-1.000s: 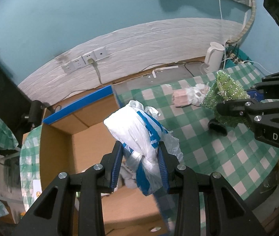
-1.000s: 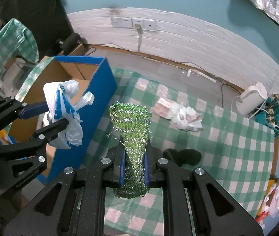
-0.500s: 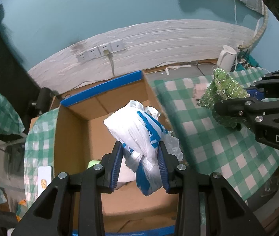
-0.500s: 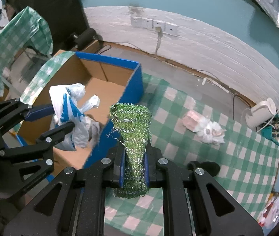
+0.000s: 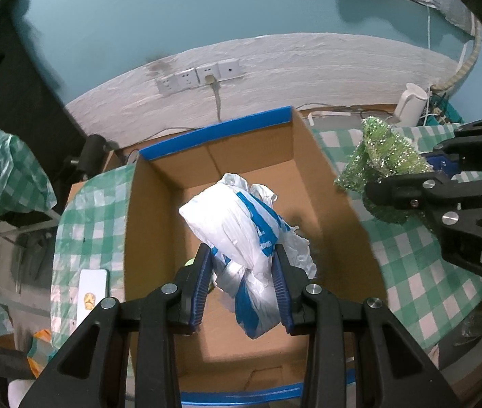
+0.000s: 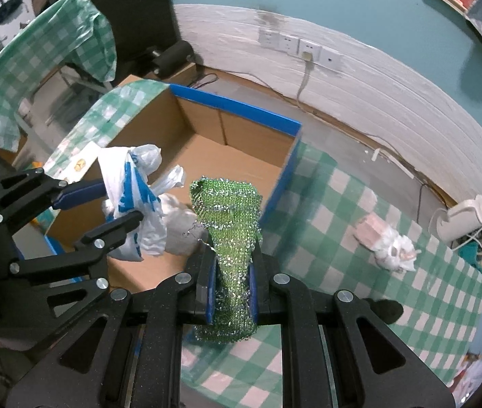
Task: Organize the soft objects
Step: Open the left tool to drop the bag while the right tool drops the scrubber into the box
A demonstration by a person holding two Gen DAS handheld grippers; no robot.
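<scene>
Left gripper (image 5: 242, 282), bottom centre of left-wrist view: jaws partway closed, blue pads clamped on a white plastic bag w/ blue print (image 5: 241, 227). Bag is bunched, held up in the air above the open cardboard box (image 5: 152, 224), which fills the middle of that frame. Box has blue-taped rim; a bit of smth yellow-green shows on the box floor just left of the gripper, too hidden to tell what.

Right gripper (image 6: 230, 285), bottom centre of right-wrist view: jaws narrow, squeezing a green sparkly mesh cloth (image 6: 230, 217). Cloth stands up out of the pads, over the box's near right corner, beside the bag. In that view a second crumpled white bag (image 6: 179, 227) lies inside the box, under the held one.

Green-checked tablecloth (image 6: 325, 255) covers the table right of the box. On it, mid right: a small bundle, pink item in a white bag (image 6: 383, 238). White kettle (image 6: 461, 219) further right, by the wall. Wall sockets (image 6: 295, 46) upper centre.
</scene>
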